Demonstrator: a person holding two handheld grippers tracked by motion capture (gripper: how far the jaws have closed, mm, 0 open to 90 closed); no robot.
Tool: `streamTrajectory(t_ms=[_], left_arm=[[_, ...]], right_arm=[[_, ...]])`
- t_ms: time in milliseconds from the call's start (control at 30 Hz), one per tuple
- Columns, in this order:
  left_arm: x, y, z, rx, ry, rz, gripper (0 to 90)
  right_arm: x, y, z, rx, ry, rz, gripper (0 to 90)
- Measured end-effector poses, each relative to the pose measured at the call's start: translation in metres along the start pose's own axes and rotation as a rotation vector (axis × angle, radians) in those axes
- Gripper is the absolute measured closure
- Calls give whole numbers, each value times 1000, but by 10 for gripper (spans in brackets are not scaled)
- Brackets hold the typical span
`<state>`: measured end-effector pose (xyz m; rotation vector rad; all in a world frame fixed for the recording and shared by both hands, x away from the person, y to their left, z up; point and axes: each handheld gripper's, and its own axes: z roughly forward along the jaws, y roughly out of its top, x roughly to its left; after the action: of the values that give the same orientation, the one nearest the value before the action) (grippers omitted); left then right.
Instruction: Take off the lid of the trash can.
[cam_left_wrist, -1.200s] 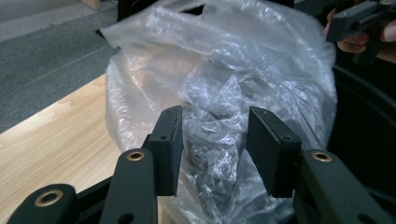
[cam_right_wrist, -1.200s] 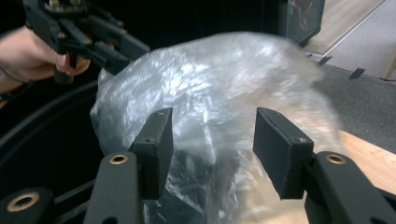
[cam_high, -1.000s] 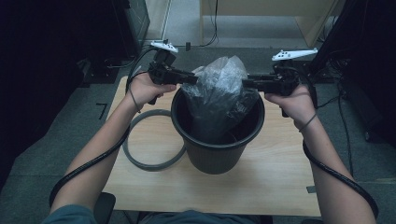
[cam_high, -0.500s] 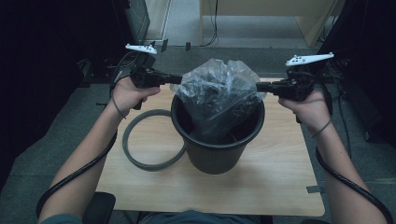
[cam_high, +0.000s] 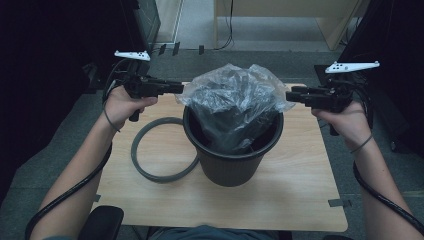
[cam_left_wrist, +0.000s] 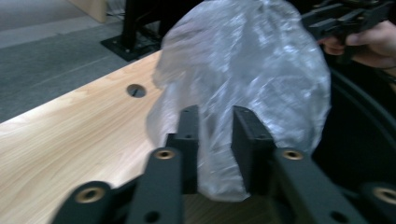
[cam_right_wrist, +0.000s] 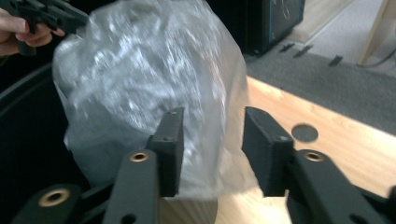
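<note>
Dim overhead light, dark room edges, soft glare on the plastic bag (cam_high: 235, 100), slight blur in close views.

Black left gripper (cam_high: 176, 88) and right gripper (cam_high: 291, 95), white three-cornered top plates, brass-ringed screw holes, ribbed fingers (cam_left_wrist: 247, 140), black cables, wrist bands

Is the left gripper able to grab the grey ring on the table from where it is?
Probably yes. The grey ring lies flat and bare beside the black bin, just below the left gripper, whose jaws have just been opening around the plastic bag.
</note>
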<state>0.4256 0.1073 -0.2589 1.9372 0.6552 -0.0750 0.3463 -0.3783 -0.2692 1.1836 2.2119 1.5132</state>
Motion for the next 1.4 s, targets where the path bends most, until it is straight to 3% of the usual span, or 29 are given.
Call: streamTrajectory(t_ms=[133,333,600,733,833,1000,1100,1267,1400], left_arm=[[-3,12,9,21,7,25,619],[0,25,26,23,12,23,533],[-2,43,56,66,4,39,492],[-3,41,64,94,3,40,540],[-6,36,67,111,21,63,661],[-10,31,58,81,23,65,793],[-14,27,53,83,19,68,861],[-20,18,46,68,5,66,871],[-25,7,41,91,-7,42,877]], right_arm=[[3,9,5,-10,7,-18,566],[3,19,18,-18,8,-31,503],[7,36,41,-34,34,-27,464],[10,37,50,-25,36,-34,491],[14,34,53,8,47,-37,686],[20,28,48,36,46,-45,823],[23,26,43,41,51,-54,851],[28,20,36,31,54,-74,866],[32,12,28,37,72,-31,873]])
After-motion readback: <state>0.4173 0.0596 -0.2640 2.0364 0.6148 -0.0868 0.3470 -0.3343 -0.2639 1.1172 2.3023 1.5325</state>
